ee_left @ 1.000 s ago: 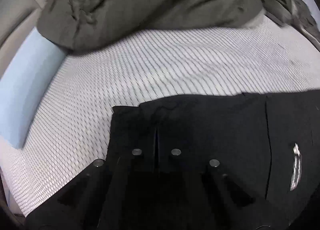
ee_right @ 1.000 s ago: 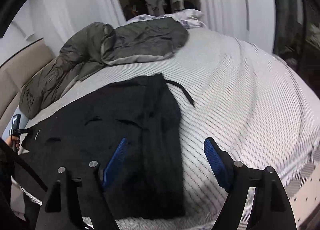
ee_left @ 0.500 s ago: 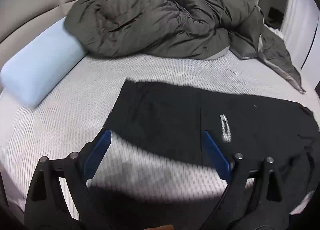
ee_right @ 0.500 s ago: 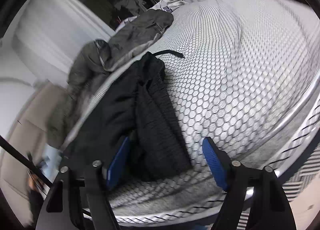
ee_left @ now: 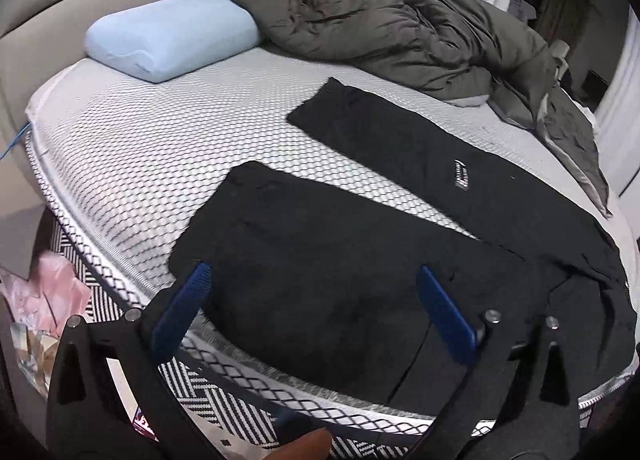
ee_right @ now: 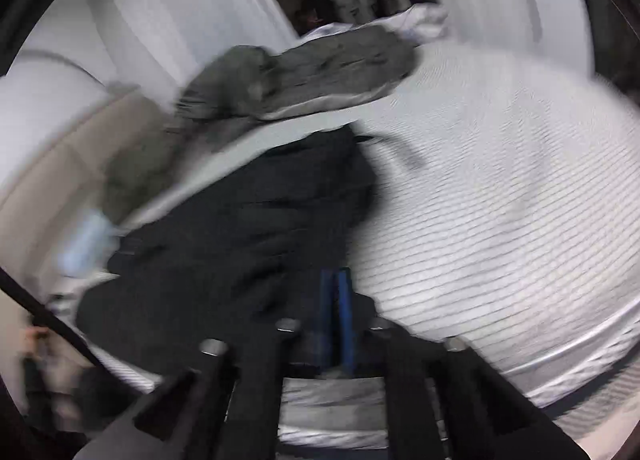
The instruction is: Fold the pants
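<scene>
Black pants [ee_left: 360, 244] lie spread on the bed, both legs splayed apart, a small white logo on the far leg. My left gripper [ee_left: 312, 280] is open and empty, its blue pads held just above the near leg's hem at the bed's front edge. In the blurred right wrist view the pants [ee_right: 248, 219] are bunched near the waist, a drawstring trailing right. My right gripper [ee_right: 336, 280] is shut, its blue pads together at the waist edge of the pants; the pinched cloth is hard to make out.
A grey-green duvet [ee_left: 400, 27] is heaped along the back of the mattress [ee_left: 140, 147]. A light blue pillow [ee_left: 172, 39] lies at the back left by the beige headboard. A patterned rug and pink bags [ee_left: 44, 292] are on the floor at left.
My left gripper let go of the pant leg, opened and pulled back to the bed's front edge. My right gripper went from open to shut at the waist of the pants.
</scene>
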